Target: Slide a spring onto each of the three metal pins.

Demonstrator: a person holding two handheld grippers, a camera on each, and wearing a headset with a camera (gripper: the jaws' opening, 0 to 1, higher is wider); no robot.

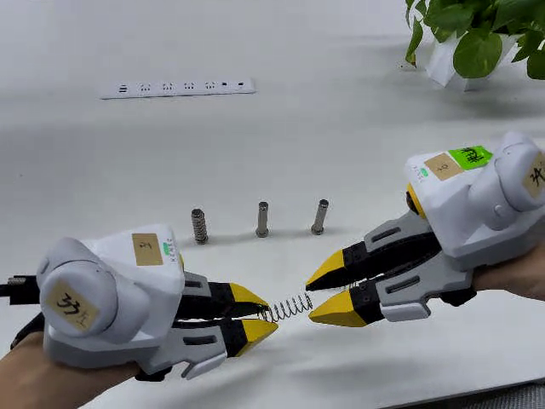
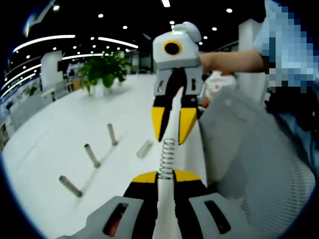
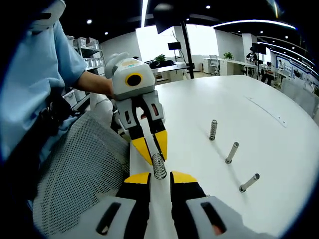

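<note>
A spring (image 1: 286, 308) is held in the air above the white worktop (image 1: 128, 170), in front of a row of three metal pins. In the head view, one end of it is clamped between the yellow tips of the left gripper (image 1: 268, 313), which are closed almost fully on the coils. The right gripper (image 1: 310, 301) is pointed at the other end of the spring, with its jaws partly apart. In the right gripper view, the free end of the spring (image 3: 158, 167) is seen just at the gap between the right gripper's tips (image 3: 159, 177), and no grip on it is made. Behind the grippers, the left pin (image 1: 199, 226) is already covered by a spring, while the middle pin (image 1: 262, 219) and the right pin (image 1: 320, 216) are bare and upright. Farther back, a white power strip (image 1: 177, 88) is laid flat, and a green plant (image 1: 477, 34) is placed at the far right corner.
</note>
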